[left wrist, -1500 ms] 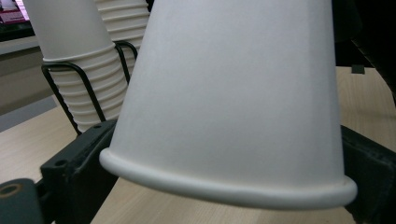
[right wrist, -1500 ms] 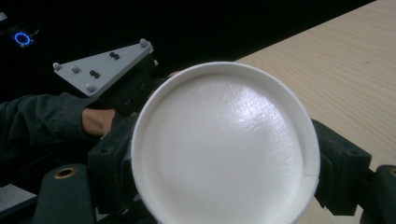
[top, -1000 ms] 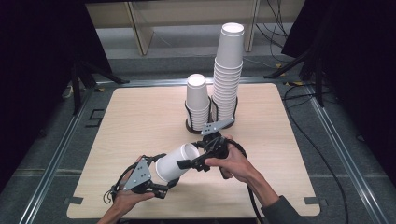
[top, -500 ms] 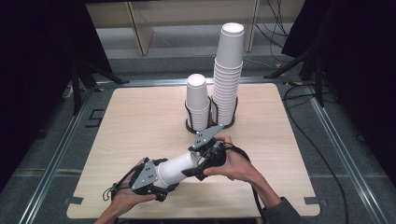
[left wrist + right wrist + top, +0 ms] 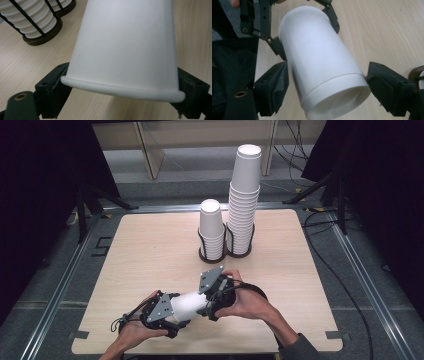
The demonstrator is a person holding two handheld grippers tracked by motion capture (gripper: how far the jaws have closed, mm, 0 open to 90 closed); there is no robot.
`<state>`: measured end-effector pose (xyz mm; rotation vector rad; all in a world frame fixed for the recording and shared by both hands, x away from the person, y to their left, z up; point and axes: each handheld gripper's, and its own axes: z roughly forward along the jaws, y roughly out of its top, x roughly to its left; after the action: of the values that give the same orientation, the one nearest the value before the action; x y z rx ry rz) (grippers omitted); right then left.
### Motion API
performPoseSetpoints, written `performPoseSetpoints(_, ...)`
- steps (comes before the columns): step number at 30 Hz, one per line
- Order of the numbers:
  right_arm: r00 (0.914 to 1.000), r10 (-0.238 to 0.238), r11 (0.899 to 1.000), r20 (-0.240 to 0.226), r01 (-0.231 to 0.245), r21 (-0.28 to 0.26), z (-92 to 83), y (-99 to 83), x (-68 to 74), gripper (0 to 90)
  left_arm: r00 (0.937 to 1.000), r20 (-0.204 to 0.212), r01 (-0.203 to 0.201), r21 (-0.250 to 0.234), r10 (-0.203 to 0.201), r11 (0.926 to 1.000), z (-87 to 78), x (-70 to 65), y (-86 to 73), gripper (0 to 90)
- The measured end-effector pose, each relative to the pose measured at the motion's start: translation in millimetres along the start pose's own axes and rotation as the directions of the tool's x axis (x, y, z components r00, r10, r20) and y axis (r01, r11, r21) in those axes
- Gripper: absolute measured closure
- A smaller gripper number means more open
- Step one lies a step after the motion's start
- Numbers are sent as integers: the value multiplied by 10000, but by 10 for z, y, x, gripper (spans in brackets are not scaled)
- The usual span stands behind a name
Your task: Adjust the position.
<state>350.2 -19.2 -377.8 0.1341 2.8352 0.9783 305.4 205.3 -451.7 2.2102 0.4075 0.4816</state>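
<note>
Hands low at near edge, left gripper (image 5: 176, 312) and right gripper (image 5: 210, 301) clamping white cup (image 5: 189, 304).

High view: fixed above the near edge of the table (image 5: 150, 240), facing forward and down, far enough to take in the whole top. Left gripper view: close, looking along its jaws past a white cup (image 5: 125, 50) toward the cup holder (image 5: 37, 37) at upper left. Right gripper view: equally close, facing the opposite way along the same cup (image 5: 319, 72). All three views share the cup and the wood around it.
</note>
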Motion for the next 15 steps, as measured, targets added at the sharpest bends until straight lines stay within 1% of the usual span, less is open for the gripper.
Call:
performPoseSetpoints(2, 9999, -130, 9998, 43, 129, 180, 23, 15, 26, 193, 9999, 87, -100, 43, 100, 9999, 3, 3, 7, 134)
performPoseSetpoints(3, 9990, -435, 9988, 50, 434, 208, 44, 21, 20, 193, 9999, 92, -87, 6, 87, 10000, 3, -4, 10, 134)
performPoseSetpoints(4, 9978, -668, 9975, 51, 667, 222, 61, 26, 18, 193, 9998, 95, -151, 88, 150, 9998, -5, -2, 19, 135)
performPoseSetpoints(5, 9966, -828, 9961, -27, 829, 319, 81, 29, 33, 193, 9996, 118, -274, 153, 272, 9995, -14, 6, 25, 135)
performPoseSetpoints(6, 9951, -991, 9942, 19, 989, 419, 93, 32, 44, 190, 9996, 203, -222, 118, 220, 9997, -19, 2, 30, 135)
performPoseSetpoints(7, 9934, -1144, 9922, 88, 1139, 505, 102, 35, 53, 188, 9991, 305, -299, 191, 294, 9994, -27, 11, 36, 135)
performPoseSetpoints(8, 9920, -1265, 9902, 27, 1261, 607, 112, 40, 61, 186, 9982, 228, -554, 382, 546, 9977, -38, 31, 44, 135)
performPoseSetpoints(9, 9892, -1466, 9870, 32, 1461, 668, 127, 47, 73, 187, 9979, 270, -595, 429, 584, 9973, -42, 33, 47, 135)
performPoseSetpoints(10, 9879, -1550, 9853, 48, 1543, 732, 137, 49, 80, 185, 9980, 361, -529, 396, 515, 9978, -41, 23, 47, 135)
performPoseSetpoints(11, 9859, -1674, 9826, 70, 1663, 824, 151, 53, 90, 187, 9977, 423, -548, 425, 530, 9976, -42, 20, 48, 135)
performPoseSetpoints(12, 9793, -2014, 9756, 191, 1988, 932, 169, 56, 83, 186, 9975, 486, -542, 423, 522, 9976, -40, 17, 48, 135)
performPoseSetpoints(14, 9725, -2326, 9668, 121, 2299, 1117, 198, 61, 96, 186, 9970, 460, -642, 550, 617, 9964, -46, 11, 55, 135)
performPoseSetpoints(15, 9705, -2406, 9638, 117, 2375, 1212, 213, 65, 106, 184, 9963, 445, -768, 604, 741, 9952, -50, 15, 58, 135)
